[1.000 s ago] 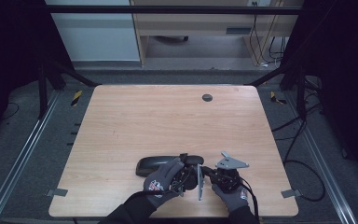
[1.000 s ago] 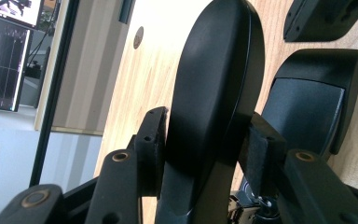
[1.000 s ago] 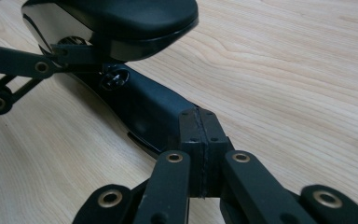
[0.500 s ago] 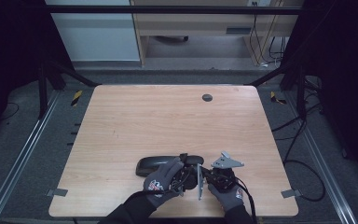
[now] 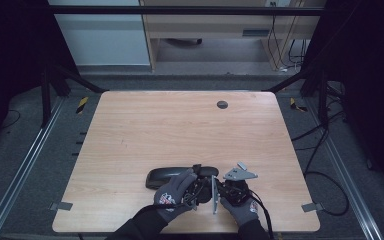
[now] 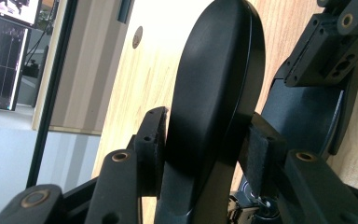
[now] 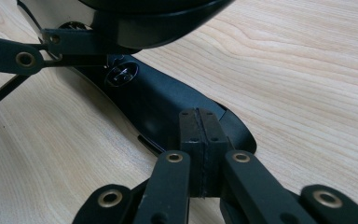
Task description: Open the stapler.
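Observation:
A long black hard case (image 5: 167, 176) lies near the table's front edge, opened like a clamshell. My left gripper (image 6: 207, 142) is shut on its rounded lid (image 6: 219, 70), one pad on each side, and holds it on edge. The flat dark base (image 7: 163, 100) lies on the wood below. My right gripper (image 7: 203, 140) is shut, pads pressed together with nothing between them, over the base's near end; contact cannot be told. In the high view, the left gripper (image 5: 198, 182) and right gripper (image 5: 219, 186) sit close together in gloved hands.
The wooden table (image 5: 180, 130) has a round cable hole (image 5: 222, 104) at the back. A grey three-cornered plate (image 5: 240, 173) tops the right gripper. Cables (image 5: 320, 145) trail on the floor at the right. Metal rails (image 5: 25, 165) run along both sides.
The right gripper has crept slightly to the left, toward the left gripper. The left gripper and the case have stayed put.

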`<state>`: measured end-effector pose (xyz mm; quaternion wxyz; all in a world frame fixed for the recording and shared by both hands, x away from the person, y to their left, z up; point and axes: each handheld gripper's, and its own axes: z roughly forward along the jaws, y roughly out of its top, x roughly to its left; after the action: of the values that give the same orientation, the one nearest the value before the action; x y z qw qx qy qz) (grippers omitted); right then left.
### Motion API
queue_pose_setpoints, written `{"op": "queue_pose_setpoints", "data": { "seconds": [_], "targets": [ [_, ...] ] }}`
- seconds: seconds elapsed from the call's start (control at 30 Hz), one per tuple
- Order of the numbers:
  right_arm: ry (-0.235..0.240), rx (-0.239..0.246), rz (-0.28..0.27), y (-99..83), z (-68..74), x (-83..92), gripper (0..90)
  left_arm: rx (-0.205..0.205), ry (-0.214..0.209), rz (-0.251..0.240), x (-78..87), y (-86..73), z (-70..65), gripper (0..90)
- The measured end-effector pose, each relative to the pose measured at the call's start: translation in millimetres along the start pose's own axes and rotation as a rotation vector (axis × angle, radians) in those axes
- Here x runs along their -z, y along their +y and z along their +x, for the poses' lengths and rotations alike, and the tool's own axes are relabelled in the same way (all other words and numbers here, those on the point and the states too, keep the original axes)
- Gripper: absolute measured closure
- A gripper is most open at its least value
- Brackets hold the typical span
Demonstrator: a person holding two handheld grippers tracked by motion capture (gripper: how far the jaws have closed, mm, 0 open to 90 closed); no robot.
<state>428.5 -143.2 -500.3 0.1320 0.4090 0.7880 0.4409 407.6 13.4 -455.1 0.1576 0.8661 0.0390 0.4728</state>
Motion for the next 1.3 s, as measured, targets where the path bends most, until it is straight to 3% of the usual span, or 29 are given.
{"op": "queue_pose_setpoints", "data": {
  "seconds": [0.4,0.73,1.3],
  "targets": [
    [-0.001,-0.002,-0.002,-0.5,0.5,-1.9,90.0,0.002,0.0,0.004,-0.2,0.4,0.1,55.4],
    [0.003,-0.057,-0.008,-1.1,0.3,-2.7,90.0,0.016,0.001,-0.005,2.7,-0.8,4.6,55.7],
    [-0.004,-0.059,-0.01,-1.4,1.4,-2.6,90.0,0.09,0.004,-0.044,13.4,-7.1,20.0,56.7]
  ]
}}
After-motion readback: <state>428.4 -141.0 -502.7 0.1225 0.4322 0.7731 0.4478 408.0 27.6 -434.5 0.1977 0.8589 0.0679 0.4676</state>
